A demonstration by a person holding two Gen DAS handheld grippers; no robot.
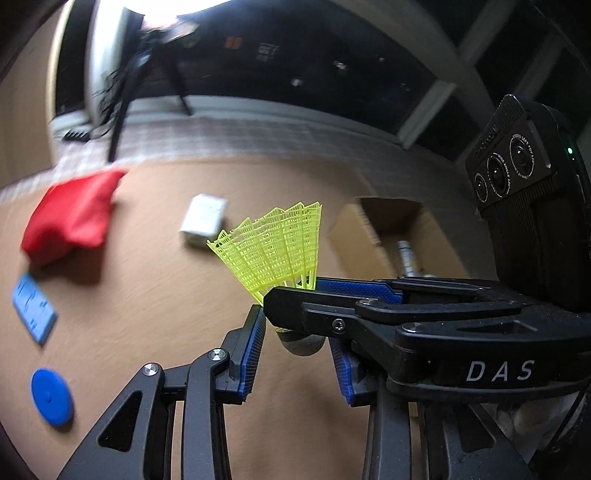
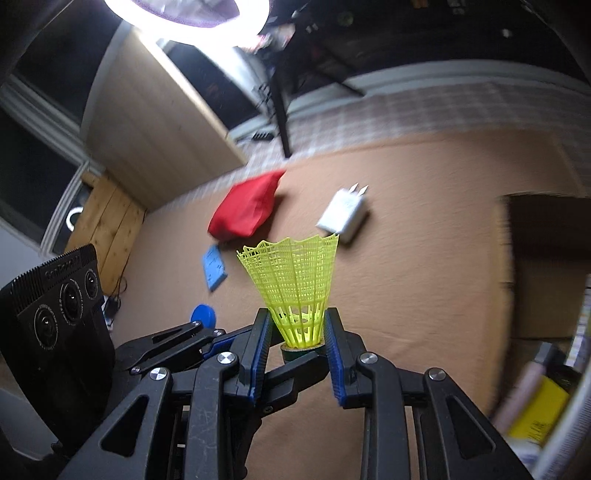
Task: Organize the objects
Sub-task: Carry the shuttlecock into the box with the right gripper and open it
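right wrist view: the right gripper [image 2: 298, 334] fingers clamp the neon-yellow plastic-mesh shuttlecock [image 2: 293, 280] at its base while the left gripper [image 1: 297, 341] fingers gape around its cork, so this looks like a hand-over, next calling for carrying it to the open brown cardboard box [image 1: 388, 229] beyond the fingertips.

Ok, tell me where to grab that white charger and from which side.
Probably best to grip the white charger across its two long side faces, mid-body, coming from above. It lies flat on the table, and its prongs stick out of the far end.

A ring light [image 2: 192, 14] glows beside a tripod [image 2: 280, 122].
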